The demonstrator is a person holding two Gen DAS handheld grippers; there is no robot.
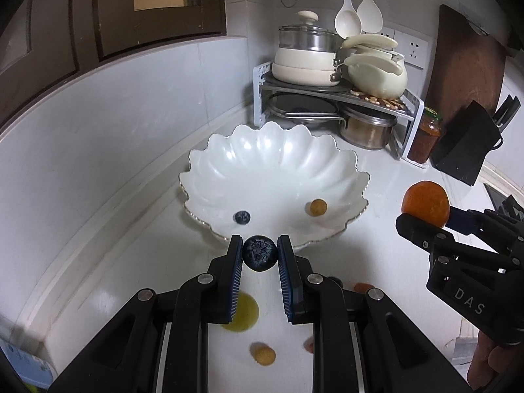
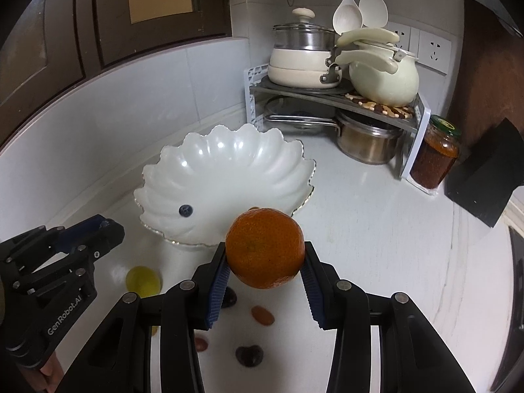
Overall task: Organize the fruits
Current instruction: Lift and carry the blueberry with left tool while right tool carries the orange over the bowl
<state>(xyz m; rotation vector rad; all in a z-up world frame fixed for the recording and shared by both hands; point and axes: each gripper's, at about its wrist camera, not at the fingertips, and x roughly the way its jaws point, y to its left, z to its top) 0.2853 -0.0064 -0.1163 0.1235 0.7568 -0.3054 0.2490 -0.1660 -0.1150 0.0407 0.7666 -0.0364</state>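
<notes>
My left gripper [image 1: 260, 252] is shut on a blueberry [image 1: 260, 252] and holds it above the counter, just in front of the white scalloped bowl [image 1: 229, 150]. Inside the bowl lie another blueberry [image 1: 242, 217] and a small yellow-orange fruit [image 1: 317, 207]. My right gripper [image 2: 265, 255] is shut on an orange mandarin [image 2: 265, 247], held right of and near the bowl [image 2: 213, 154]. The right gripper shows in the left wrist view [image 1: 425, 214], the left gripper in the right wrist view [image 2: 101, 229].
Loose fruits lie on the counter under the grippers: a green-yellow one [image 2: 144, 280], an orange one [image 2: 262, 314], dark ones [image 2: 249, 355], a small yellow one [image 1: 262, 353]. A rack with pots [image 2: 327, 95], a jar [image 2: 435, 157] and a black knife block [image 2: 484, 173] stand behind.
</notes>
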